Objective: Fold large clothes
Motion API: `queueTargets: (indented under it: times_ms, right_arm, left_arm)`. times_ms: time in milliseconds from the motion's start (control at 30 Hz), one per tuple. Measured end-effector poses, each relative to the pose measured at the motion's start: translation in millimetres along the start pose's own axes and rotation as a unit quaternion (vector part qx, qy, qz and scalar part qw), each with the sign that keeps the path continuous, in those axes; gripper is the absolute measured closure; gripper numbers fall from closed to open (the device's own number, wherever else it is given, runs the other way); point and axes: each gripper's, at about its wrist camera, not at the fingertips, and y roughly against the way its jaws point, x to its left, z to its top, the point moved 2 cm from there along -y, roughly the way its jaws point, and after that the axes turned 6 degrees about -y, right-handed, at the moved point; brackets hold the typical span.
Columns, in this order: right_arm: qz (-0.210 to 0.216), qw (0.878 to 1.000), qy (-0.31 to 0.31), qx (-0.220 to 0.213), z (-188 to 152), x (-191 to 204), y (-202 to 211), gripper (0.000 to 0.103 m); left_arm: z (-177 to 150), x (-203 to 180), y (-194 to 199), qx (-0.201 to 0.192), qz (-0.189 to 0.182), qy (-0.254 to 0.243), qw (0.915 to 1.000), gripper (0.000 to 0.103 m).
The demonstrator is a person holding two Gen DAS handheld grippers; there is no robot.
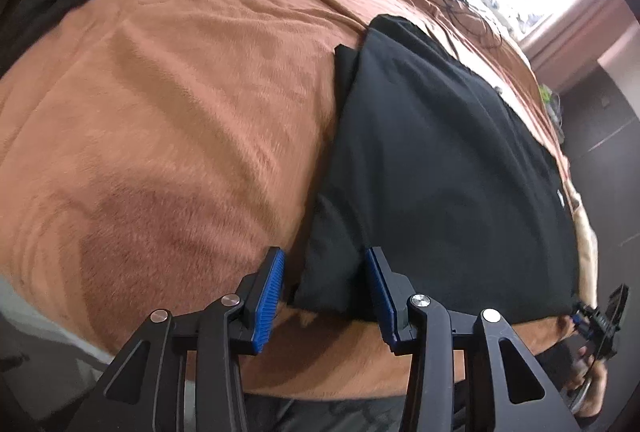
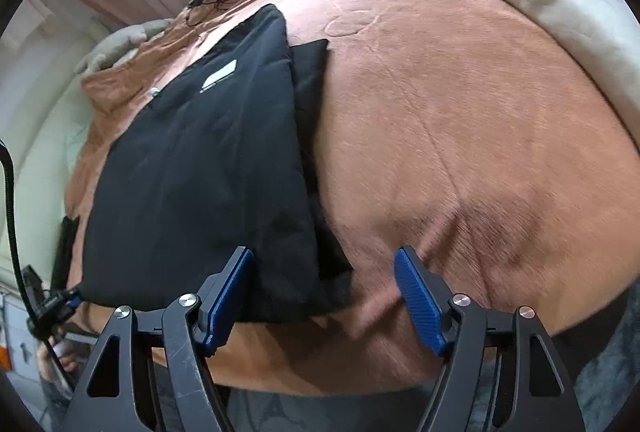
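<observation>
The black garment [image 1: 440,171] lies folded into a long flat panel on the brown blanket [image 1: 180,111] of the bed, running in the left wrist view from its near hem at about 6 o'clock up toward 1 o'clock, with a narrower under-layer showing along its left edge. It looks soft, limp and light, likely to sag and slide on itself, so the near hem corners seem the best places to pinch. The left gripper [image 1: 325,296] has its jaws open astride the near left corner, and the right gripper [image 2: 324,296] has its jaws open, gripping nothing, astride the near right corner.
</observation>
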Motion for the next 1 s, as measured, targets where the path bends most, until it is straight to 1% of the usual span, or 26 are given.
queueTargets:
  times_ms: [67, 167, 233, 333, 467, 633, 700, 767, 833, 1000]
  right_arm:
    - [-0.012, 1.000, -0.006, -0.002, -2.3, -3.1, 6.8, 0.035]
    - [-0.034, 0.999, -0.009, -0.011, -5.9, -3.8, 22.1, 0.036]
    - [-0.029, 0.999, -0.005, -0.023, -8.3, 1.1, 36.6, 0.036]
    - [-0.015, 0.999, 0.008, -0.036, -10.9, 17.0, 52.2, 0.036]
    - [0.009, 0.998, 0.041, -0.042, -14.8, 54.2, 64.0, 0.036]
    - [0.029, 0.996, 0.074, -0.032, -23.1, 99.7, 55.3, 0.036]
    - [0.034, 0.995, 0.092, -0.021, -27.8, 120.3, 46.7, 0.036]
    - [0.039, 0.994, 0.105, -0.012, -32.9, 136.8, 39.4, 0.036]
    - [0.045, 0.992, 0.118, -0.003, -39.3, 153.4, 32.8, 0.036]
    - [0.057, 0.986, 0.152, 0.019, -56.3, 197.7, 11.3, 0.037]
  left_arm:
    - [-4.0, 1.8, 5.1, 0.003, 0.005, -0.001, 1.0000, 0.058]
    - [-8.1, 8.0, 16.8, 0.001, 0.012, 0.014, 0.9998, 0.058]
    - [-8.5, 11.2, 25.7, -0.009, 0.007, 0.026, 0.9996, 0.058]
    - [-10.6, 17.2, 37.5, -0.018, -0.024, 0.045, 0.9985, 0.057]
    - [-11.1, 26.1, 38.0, -0.015, -0.070, 0.086, 0.9937, 0.057]
    - [-13.0, 32.1, 26.4, -0.001, -0.111, 0.129, 0.9854, 0.057]
    - [-13.8, 34.7, 20.4, 0.006, -0.120, 0.143, 0.9824, 0.057]
    - [-15.2, 36.0, 14.7, 0.014, -0.138, 0.156, 0.9781, 0.057]
    - [-15.5, 36.4, 9.3, 0.021, -0.145, 0.163, 0.9757, 0.057]
    - [-8.0, 29.1, 0.3, 0.022, -0.161, 0.165, 0.9728, 0.057]
